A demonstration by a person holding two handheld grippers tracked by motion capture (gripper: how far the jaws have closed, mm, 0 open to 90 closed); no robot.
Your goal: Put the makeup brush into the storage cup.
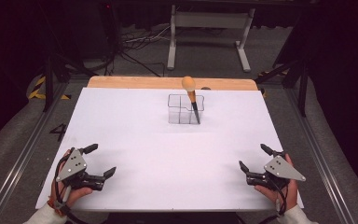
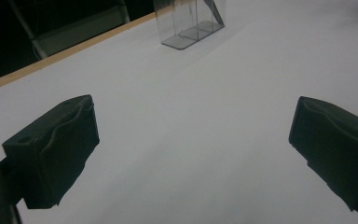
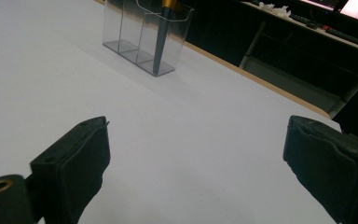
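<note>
A clear plastic organizer [image 1: 185, 109] with several compartments stands on the white table [image 1: 168, 149] toward the far middle. A makeup brush [image 1: 191, 100] with an orange-tan head and a dark handle stands upright in its right compartment. The organizer [image 2: 189, 23] sits far ahead in the left gripper view; in the right gripper view the organizer [image 3: 144, 35] holds the brush handle [image 3: 161, 39]. My left gripper [image 1: 99, 161] rests open at the near left, nothing between its jaws. My right gripper [image 1: 255, 158] rests open at the near right, also holding nothing.
A wooden strip [image 1: 168, 83] runs along the table's far edge. Beyond it stand a white metal frame [image 1: 209, 32] and cables on the floor [image 1: 135, 44]. Wide bare tabletop lies between the grippers and the organizer.
</note>
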